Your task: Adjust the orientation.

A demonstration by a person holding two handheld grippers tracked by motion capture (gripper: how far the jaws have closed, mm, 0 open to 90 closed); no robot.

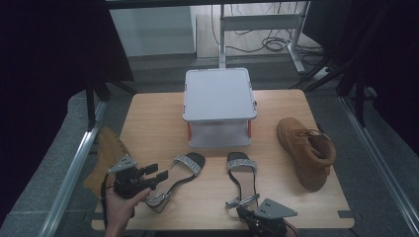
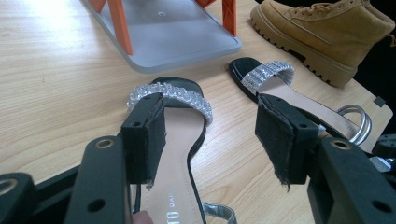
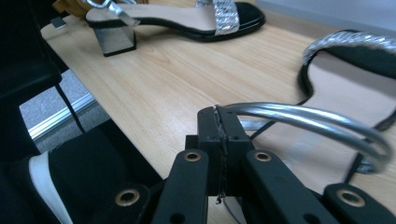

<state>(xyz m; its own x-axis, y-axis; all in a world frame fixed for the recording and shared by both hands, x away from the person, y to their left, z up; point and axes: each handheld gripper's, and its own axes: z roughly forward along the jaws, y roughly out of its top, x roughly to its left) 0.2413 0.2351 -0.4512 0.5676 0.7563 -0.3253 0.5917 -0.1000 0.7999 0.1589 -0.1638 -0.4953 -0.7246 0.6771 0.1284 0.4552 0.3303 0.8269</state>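
Sandals with silver rhinestone straps lie side by side near the front edge of a wooden bench (image 1: pixel 148 123), toes toward a grey two-tier stand (image 1: pixel 219 106). The right claw (image 3: pixel 219 122) is pressed together on the silver ankle strap (image 3: pixel 303 122) of the right sandal (image 1: pixel 241 175), pinching the metallic band at the heel end; in the high view this claw (image 1: pixel 245 211) sits at the bench's near edge. The left claw (image 2: pixel 210 135) stands spread above the left sandal (image 1: pixel 175 178), one pad over the insole just behind the rhinestone band (image 2: pixel 170 95) and the other off to the side over bare wood, neither pad pressing the shoe. A hand (image 1: pixel 120 207) holds that claw from the lower left of the high view. A tan lace-up boot (image 1: pixel 306 150) rests on its side at the bench's right, well apart from the sandals; a second tan boot (image 1: pixel 106 153) sits at the left edge.
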